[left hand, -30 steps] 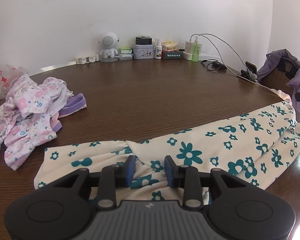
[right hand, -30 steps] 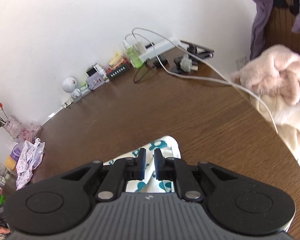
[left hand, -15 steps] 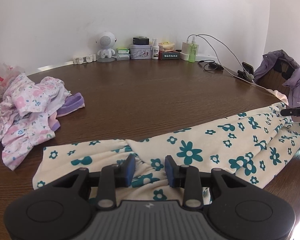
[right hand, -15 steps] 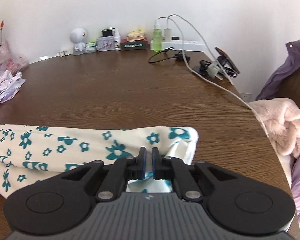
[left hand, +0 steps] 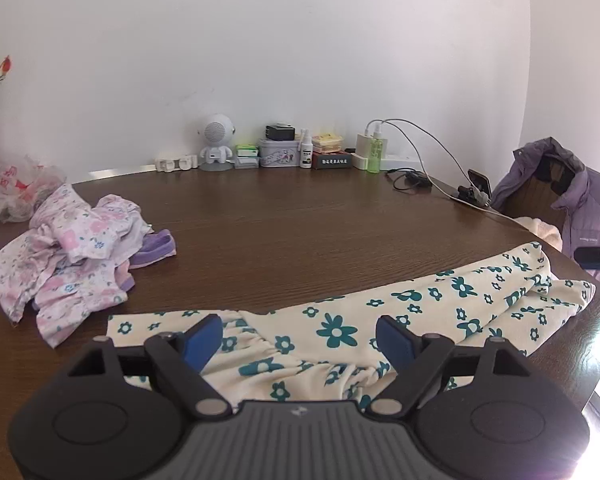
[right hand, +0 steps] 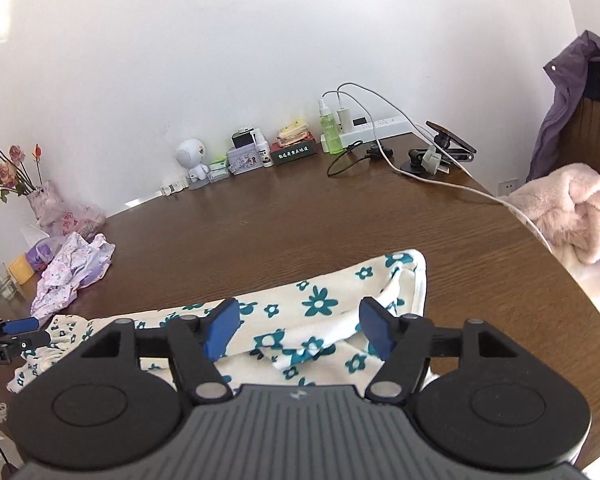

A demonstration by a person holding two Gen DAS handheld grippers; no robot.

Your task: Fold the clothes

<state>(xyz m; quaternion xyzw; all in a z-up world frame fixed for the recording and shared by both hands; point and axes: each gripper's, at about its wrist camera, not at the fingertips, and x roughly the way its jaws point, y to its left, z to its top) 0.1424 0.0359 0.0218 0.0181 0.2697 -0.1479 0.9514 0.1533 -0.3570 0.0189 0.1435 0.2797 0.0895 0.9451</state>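
A cream garment with teal flowers [left hand: 340,332] lies stretched along the near edge of the brown table [left hand: 300,232]. My left gripper [left hand: 300,334] is open above its gathered waistband end, holding nothing. My right gripper [right hand: 298,326] is open above the garment's other end [right hand: 320,304], which lies loosely folded, and holds nothing. The left gripper's tip shows at the left edge of the right wrist view [right hand: 16,328]. The right gripper's tip shows at the right edge of the left wrist view [left hand: 598,256].
A heap of pink and purple floral clothes [left hand: 68,248] lies at the left. Small bottles, boxes, a white robot figure [left hand: 216,142] and a power strip with cables [right hand: 376,126] line the wall. A pink fleece [right hand: 572,212] and purple jacket [left hand: 580,200] hang on a chair at right.
Both grippers have opened wide and let go of the flowered garment, which now lies on the table. The right gripper has turned to face along the table.
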